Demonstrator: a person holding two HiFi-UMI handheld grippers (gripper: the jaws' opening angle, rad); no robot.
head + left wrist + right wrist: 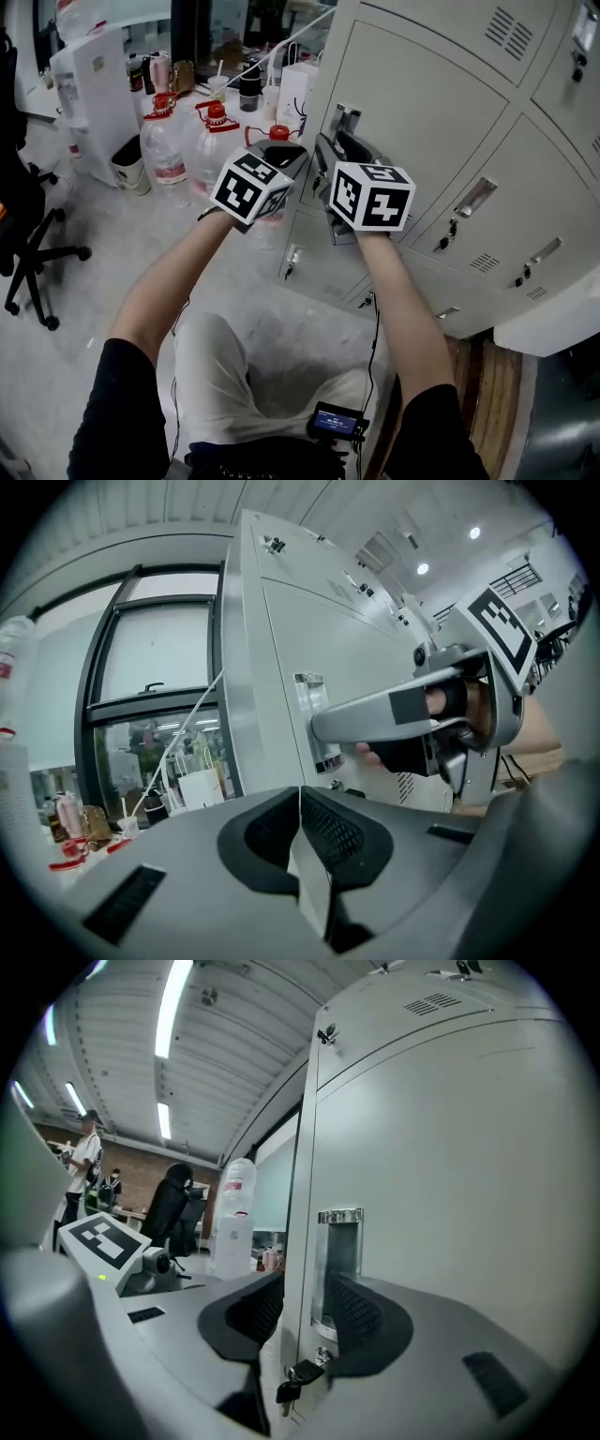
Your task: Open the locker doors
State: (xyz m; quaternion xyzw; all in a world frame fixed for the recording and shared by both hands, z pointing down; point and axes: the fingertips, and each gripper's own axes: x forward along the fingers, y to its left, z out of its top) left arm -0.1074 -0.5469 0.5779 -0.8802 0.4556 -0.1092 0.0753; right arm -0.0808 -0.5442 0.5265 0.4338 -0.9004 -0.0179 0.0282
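Observation:
Grey metal lockers (pixel 422 122) fill the right of the head view. The door in front of me has a chrome recessed handle (pixel 339 1258) with a key hanging in the lock (pixel 298 1375) below it. My right gripper (pixel 305 1312) is open. That door's left edge stands between its jaws, one pad (pixel 361 1309) in front of the handle recess. In the head view the right gripper (pixel 337 145) is at the handle (pixel 343 118). My left gripper (pixel 301 817) is shut and empty, just left of the right one (pixel 323 726) and short of the locker.
Other locker doors with handles (pixel 475 197) run to the right and below. Large water bottles with red caps (pixel 167 141) stand on the floor at the left. Near them are a white dispenser (pixel 94 89), a small bin (pixel 131 167), a white paper bag (pixel 296 89) and an office chair (pixel 23 239).

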